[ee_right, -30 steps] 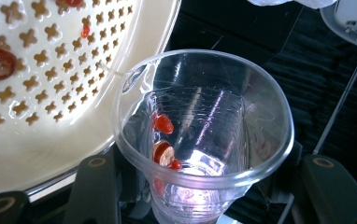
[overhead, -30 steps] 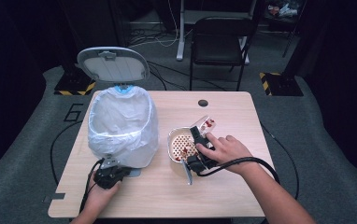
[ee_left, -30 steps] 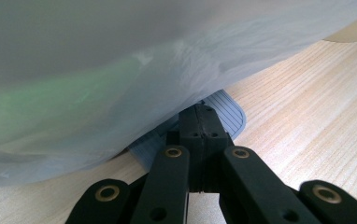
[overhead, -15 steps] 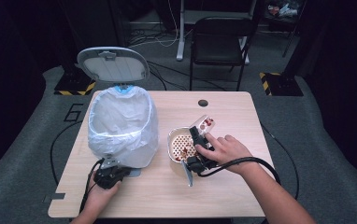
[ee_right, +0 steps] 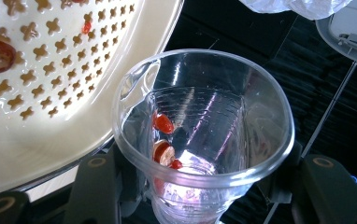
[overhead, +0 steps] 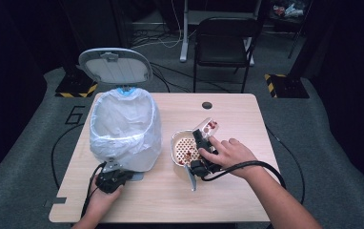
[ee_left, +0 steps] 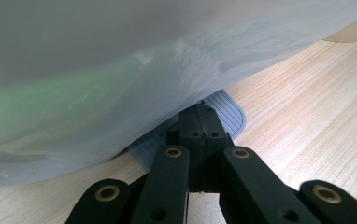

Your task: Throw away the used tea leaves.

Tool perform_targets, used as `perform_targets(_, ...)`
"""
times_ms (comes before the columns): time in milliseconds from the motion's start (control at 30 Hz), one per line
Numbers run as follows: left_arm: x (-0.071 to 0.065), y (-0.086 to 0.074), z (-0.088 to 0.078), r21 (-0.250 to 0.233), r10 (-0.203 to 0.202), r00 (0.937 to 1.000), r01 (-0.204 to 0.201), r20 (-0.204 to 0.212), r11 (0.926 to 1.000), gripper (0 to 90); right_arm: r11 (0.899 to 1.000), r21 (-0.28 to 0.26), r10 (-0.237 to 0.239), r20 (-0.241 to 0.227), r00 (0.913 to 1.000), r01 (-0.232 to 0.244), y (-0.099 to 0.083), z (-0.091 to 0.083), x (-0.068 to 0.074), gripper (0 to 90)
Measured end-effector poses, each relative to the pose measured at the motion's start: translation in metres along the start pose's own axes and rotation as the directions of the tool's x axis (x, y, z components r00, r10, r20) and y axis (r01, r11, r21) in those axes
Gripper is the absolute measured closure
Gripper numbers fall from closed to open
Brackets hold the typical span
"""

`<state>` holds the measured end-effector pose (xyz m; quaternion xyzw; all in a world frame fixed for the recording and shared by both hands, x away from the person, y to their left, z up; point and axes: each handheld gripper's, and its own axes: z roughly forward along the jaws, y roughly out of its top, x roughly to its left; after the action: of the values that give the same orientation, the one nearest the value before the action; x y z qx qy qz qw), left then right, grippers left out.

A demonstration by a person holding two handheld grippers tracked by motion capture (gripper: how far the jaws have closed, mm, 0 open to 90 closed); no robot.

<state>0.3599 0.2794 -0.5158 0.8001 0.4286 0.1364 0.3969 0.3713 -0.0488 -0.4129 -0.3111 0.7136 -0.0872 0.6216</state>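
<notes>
Left gripper [overhead: 116,177] pressing bin pedal [ee_left: 223,114], jaws fully closed and empty, keeping lid [overhead: 115,66] up over lined bin [overhead: 123,126]. Right gripper [overhead: 200,145] clamping clear cup [ee_right: 200,135], jaws part closed, tipping red pieces [ee_right: 163,123] toward strainer [overhead: 184,149] on counter [overhead: 227,112].

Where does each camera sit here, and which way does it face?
High view: above the table's near side, looking forward and down; both forearms enter from below.
Left gripper view: on the left gripper, looking along its shut jaws at the pedal under the bin liner.
Right gripper view: on the right gripper, looking into the clear plastic cup it clamps beside the cream strainer.
Shared: high and right gripper views both show cup, strainer and the bin's raised lid.
</notes>
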Motion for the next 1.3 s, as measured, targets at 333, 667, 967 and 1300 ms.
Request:
perform_targets(333, 0.0, 0.0, 0.0001, -0.001, -0.001, 1.0, 0.001, 0.001, 1.0, 90.0, 1.0, 0.002, -0.013, 0.005, 0.9999, 0.013, 0.0006, -0.0006, 0.0008, 44.6)
perform_targets(667, 0.0, 0.0, 0.0, 0.0, 0.0, 1.0, 0.0, 0.0, 1.0, 90.0, 1.0, 0.005, -0.025, 0.01, 0.9996, 0.025, 0.0016, -0.001, 0.0025, 44.6)
perform_targets(967, 0.0, -0.0001, 0.0001, -0.001, 0.0, 1.0, 0.0, 0.0, 1.0, 90.0, 1.0, -0.015, -0.018, -0.001, 0.9998, 0.018, 0.0014, -0.0016, -0.0024, 44.6)
perform_targets(1300, -0.0011, -0.0004, 0.0, -0.003, -0.018, 0.9998, 0.018, -0.006, 0.9998, 90.0, 0.946, -0.026, 0.323, -0.027, 0.946, -0.324, -0.0063, -0.0045, -0.007, 44.5)
